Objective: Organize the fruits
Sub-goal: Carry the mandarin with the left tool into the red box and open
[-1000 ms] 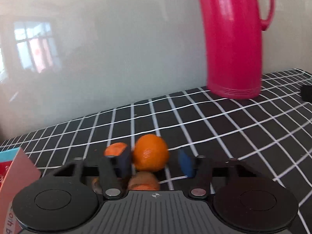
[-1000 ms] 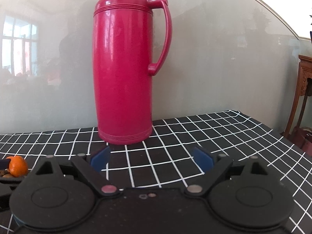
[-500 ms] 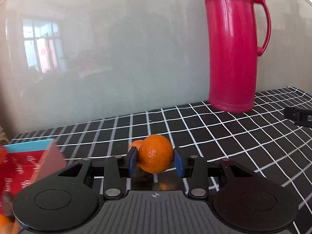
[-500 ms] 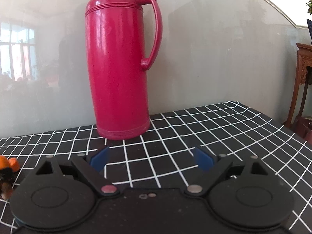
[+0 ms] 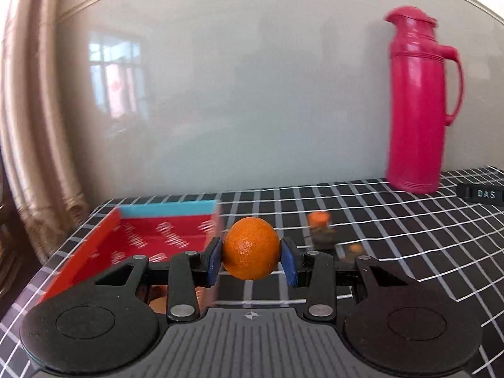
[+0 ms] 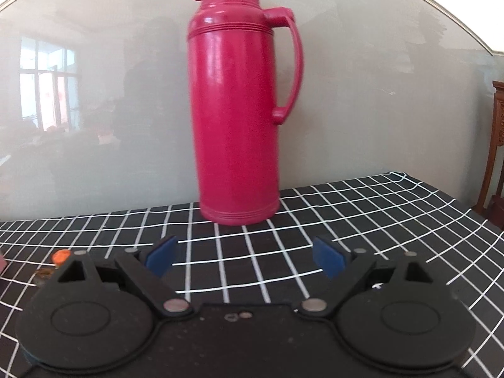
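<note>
- My left tool [image 5: 251,258] clamps an orange [image 5: 251,248] between its blue pads, lifted clear of the counter [image 5: 393,220].
- I judge this the carry step: fruit in hand, red box [image 5: 151,239] with the blue end wall just to the left and beyond.
- Next move calls for swinging left over the box opening, lowering, then releasing gently so it won't roll.
- More orange pieces [image 5: 318,219] sit blurred on the counter, right of the held fruit.
- My right tool [image 6: 245,256] is idle, jaws spread wide, nothing between them.
- Black cloth with white grid; red thermos [image 6: 237,119] upright by the glossy pale wall; window reflected there.
</note>
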`<action>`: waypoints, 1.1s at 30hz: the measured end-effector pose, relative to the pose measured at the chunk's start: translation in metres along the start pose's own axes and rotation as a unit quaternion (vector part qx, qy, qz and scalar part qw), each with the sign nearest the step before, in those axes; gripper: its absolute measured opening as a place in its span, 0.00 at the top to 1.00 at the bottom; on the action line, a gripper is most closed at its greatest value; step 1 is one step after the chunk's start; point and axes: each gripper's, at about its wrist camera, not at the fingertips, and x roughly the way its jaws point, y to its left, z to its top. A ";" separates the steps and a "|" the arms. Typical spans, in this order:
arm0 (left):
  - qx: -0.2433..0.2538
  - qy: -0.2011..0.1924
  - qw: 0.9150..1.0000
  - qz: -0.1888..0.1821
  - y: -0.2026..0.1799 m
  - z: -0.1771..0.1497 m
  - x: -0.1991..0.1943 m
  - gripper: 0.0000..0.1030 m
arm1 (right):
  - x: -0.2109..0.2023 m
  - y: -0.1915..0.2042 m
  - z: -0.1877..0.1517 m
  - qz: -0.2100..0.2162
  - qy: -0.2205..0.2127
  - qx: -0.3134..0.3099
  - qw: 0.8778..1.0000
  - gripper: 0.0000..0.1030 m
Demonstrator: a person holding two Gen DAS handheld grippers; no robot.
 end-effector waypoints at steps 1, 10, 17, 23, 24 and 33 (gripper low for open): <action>-0.006 -0.001 1.000 0.005 0.009 -0.001 -0.003 0.61 | -0.001 0.006 -0.001 0.003 0.002 -0.003 1.000 0.10; -0.054 -0.002 0.997 0.056 0.084 -0.005 0.000 0.61 | -0.003 0.047 -0.009 0.021 0.003 -0.035 0.999 0.10; -0.080 0.005 0.993 0.091 0.119 -0.017 0.009 0.61 | -0.005 0.072 -0.013 0.029 0.002 -0.050 0.998 0.10; -0.071 -0.022 0.991 0.111 0.122 -0.017 0.003 0.13 | -0.012 0.081 -0.013 0.033 0.000 -0.056 0.998 0.10; -0.068 -0.028 0.991 0.114 0.120 -0.017 0.001 0.12 | -0.013 0.081 -0.013 0.032 -0.002 -0.056 0.998 0.08; -0.060 -0.059 0.988 0.132 0.109 -0.017 -0.002 0.00 | -0.025 0.067 -0.020 0.034 0.007 -0.056 0.998 0.05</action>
